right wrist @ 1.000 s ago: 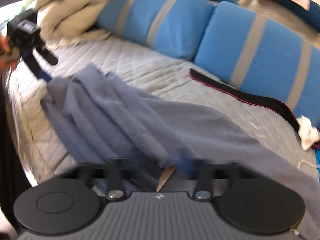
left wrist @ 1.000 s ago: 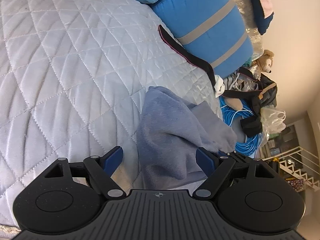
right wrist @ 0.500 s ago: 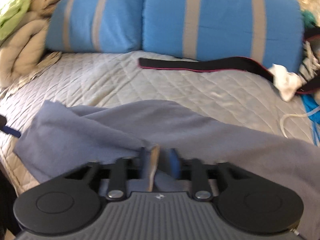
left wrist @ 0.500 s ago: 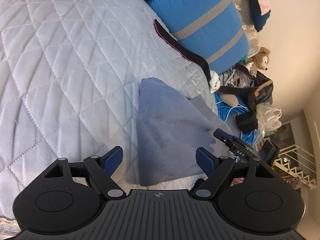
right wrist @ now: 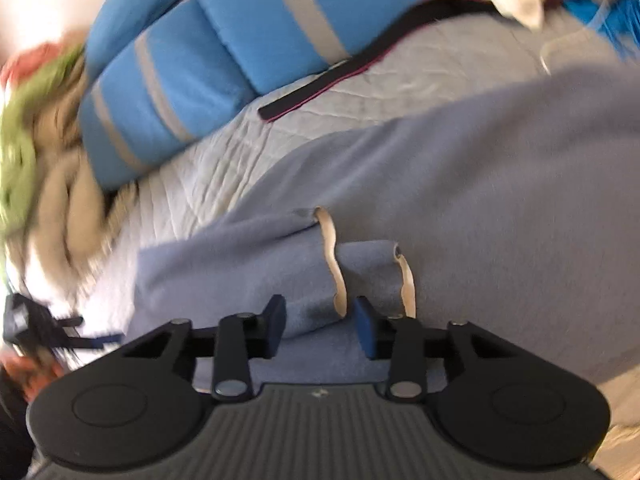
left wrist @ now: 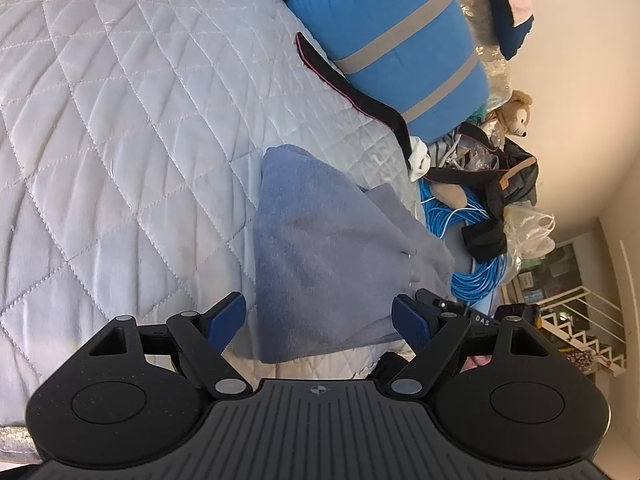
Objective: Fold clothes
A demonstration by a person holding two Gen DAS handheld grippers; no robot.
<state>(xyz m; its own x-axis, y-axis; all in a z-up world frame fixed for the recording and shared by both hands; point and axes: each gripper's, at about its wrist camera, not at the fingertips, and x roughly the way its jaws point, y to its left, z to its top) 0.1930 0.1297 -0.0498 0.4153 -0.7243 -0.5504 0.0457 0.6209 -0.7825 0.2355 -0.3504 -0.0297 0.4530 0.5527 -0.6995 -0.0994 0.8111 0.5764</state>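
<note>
since a second ago my right gripper [right wrist: 320,322] has rolled and let the blue-grey garment [left wrist: 320,252] drop flat on the quilted bed [left wrist: 120,140], just below the striped pillow [left wrist: 400,40]; its jaws have just been closing, part-open around a cream-edged hem [right wrist: 334,268], not visibly pinching. my left gripper [left wrist: 320,318] hangs released over the near edge. i judge a fold just laid; next, regrip that hem.

Grey-blue garment [left wrist: 320,248] on pale diamond-quilted bedspread [left wrist: 120,128]; blue pillows [left wrist: 400,40] with seemingly grey stripes
</note>
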